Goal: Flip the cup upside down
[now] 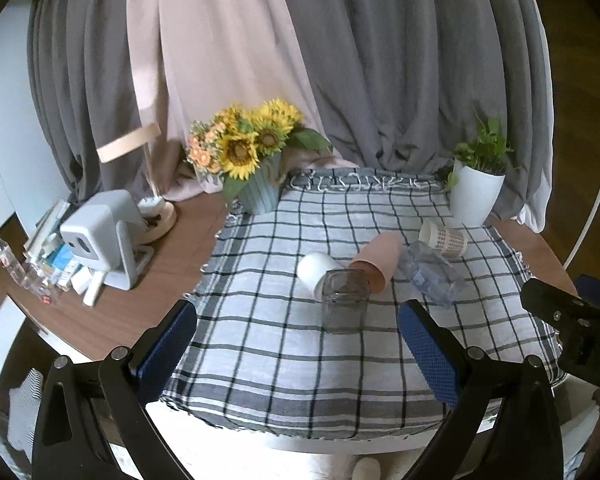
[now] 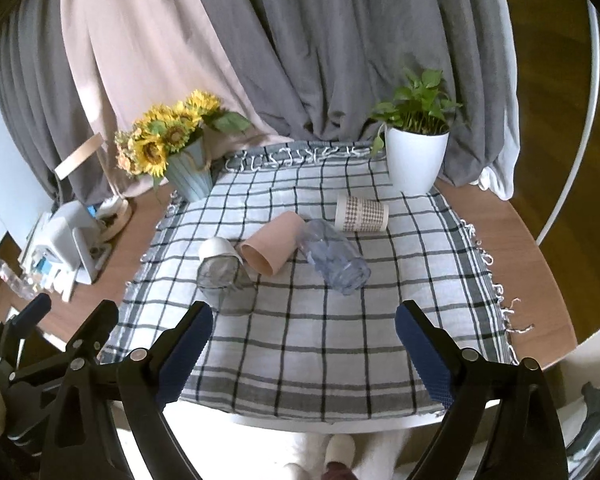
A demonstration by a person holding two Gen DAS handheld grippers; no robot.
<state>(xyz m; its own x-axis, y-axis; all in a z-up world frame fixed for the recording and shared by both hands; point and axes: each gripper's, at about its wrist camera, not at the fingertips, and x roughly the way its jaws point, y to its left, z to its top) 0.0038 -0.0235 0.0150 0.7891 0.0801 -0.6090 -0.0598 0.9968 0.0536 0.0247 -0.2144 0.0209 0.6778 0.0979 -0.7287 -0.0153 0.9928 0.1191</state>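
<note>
Several cups lie on their sides on a checked cloth (image 1: 284, 344) (image 2: 300, 344). A clear square glass (image 1: 345, 300) (image 2: 220, 276) lies nearest, its mouth toward me. A white cup (image 1: 314, 270) (image 2: 216, 249) touches it behind. A pink cup (image 1: 374, 260) (image 2: 272, 250), a clear bluish ribbed glass (image 1: 432, 274) (image 2: 334, 256) and a patterned paper cup (image 1: 444, 237) (image 2: 362, 213) lie further right. My left gripper (image 1: 298, 344) is open and empty, short of the square glass. My right gripper (image 2: 304, 354) is open and empty, short of the cups.
A sunflower pot (image 1: 256, 188) (image 2: 190, 178) stands at the cloth's back left, a white plant pot (image 1: 474, 196) (image 2: 416, 160) at back right. A white device (image 1: 100, 236) (image 2: 70, 236) and clutter sit on the wooden table at left. Curtains hang behind.
</note>
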